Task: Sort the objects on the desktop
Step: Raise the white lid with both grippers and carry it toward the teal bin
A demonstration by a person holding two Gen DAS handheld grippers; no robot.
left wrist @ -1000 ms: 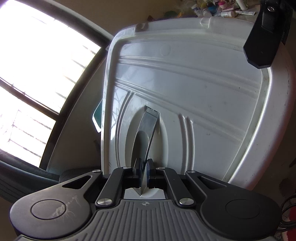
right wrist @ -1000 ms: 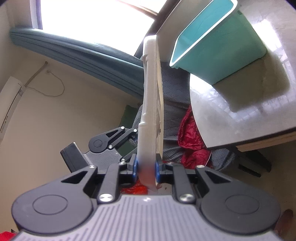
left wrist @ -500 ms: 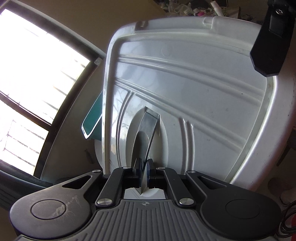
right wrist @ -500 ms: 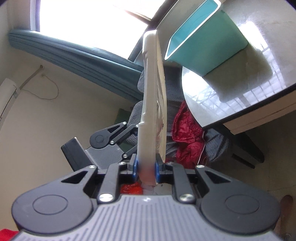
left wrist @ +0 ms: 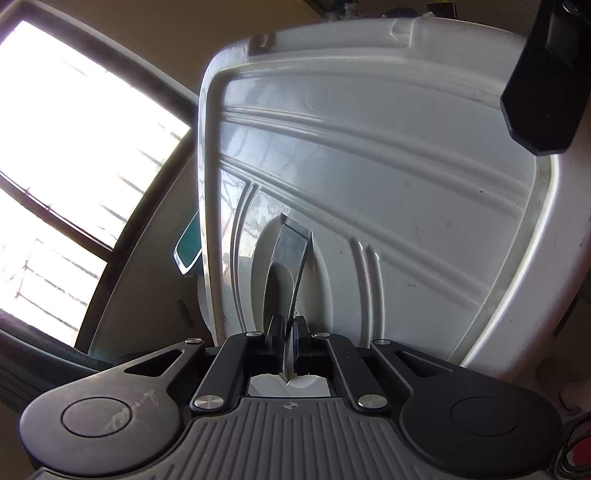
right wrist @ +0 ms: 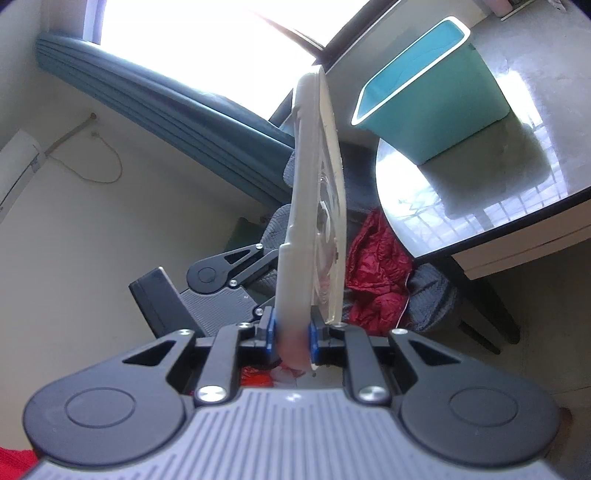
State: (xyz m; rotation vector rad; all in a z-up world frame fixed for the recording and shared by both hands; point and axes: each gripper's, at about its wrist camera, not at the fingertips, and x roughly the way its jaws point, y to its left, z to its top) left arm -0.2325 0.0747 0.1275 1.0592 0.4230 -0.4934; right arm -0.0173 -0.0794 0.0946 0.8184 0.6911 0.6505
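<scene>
A large white plastic lid [left wrist: 369,177] with raised ribs fills the left wrist view. My left gripper [left wrist: 290,345] is shut on the thin handle tab [left wrist: 291,251] at its near edge. In the right wrist view the same lid [right wrist: 314,206] stands edge-on, and my right gripper [right wrist: 291,338] is shut on its rim. The left gripper [right wrist: 221,280] shows behind the lid there; the right one [left wrist: 546,81] shows at the lid's far corner. A teal open bin [right wrist: 432,92] sits on the glossy grey table [right wrist: 480,199], and its corner [left wrist: 188,251] peeks out past the lid's left edge.
A bright window [left wrist: 74,166] is on the left. A chair with a grey cover and a red garment [right wrist: 376,258] stands below the table edge. Blue curtains [right wrist: 166,118] hang under the window. Small items lie far off on the table [left wrist: 343,5].
Both grippers carried the lid lower and away from the table; the teal bin looks smaller and farther. The grips on the lid are unchanged.
</scene>
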